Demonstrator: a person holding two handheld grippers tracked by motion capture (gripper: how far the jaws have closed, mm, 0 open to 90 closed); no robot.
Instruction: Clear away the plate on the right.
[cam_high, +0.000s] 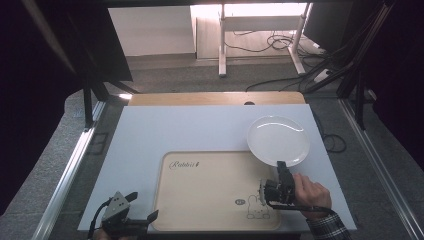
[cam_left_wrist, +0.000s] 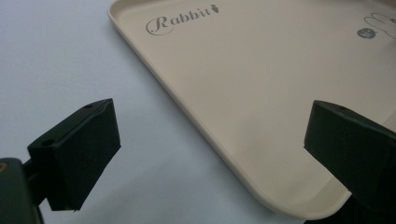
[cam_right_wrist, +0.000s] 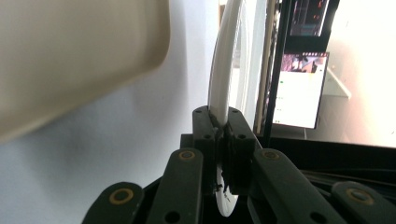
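A round white plate (cam_high: 278, 140) hangs over the far right corner of the beige tray (cam_high: 200, 200). My right gripper (cam_high: 281, 165) is shut on the plate's near rim. In the right gripper view the plate (cam_right_wrist: 224, 79) stands edge-on, pinched between the jaws of that gripper (cam_right_wrist: 222, 122), with the tray's corner (cam_right_wrist: 70, 56) at upper left. My left gripper (cam_high: 142, 206) sits at the tray's near left corner, open. In the left gripper view this gripper (cam_left_wrist: 212, 140) has its jaws wide apart, straddling the tray's edge (cam_left_wrist: 196, 121); nothing is between them.
The tray, printed with "Rabbit" (cam_high: 184, 164) and a rabbit drawing (cam_high: 257, 207), lies on a white table top (cam_high: 150, 135). Behind it runs a wooden strip (cam_high: 215, 98). Dark frame posts and cables stand to the right, and a monitor (cam_right_wrist: 299, 88) shows in the right gripper view.
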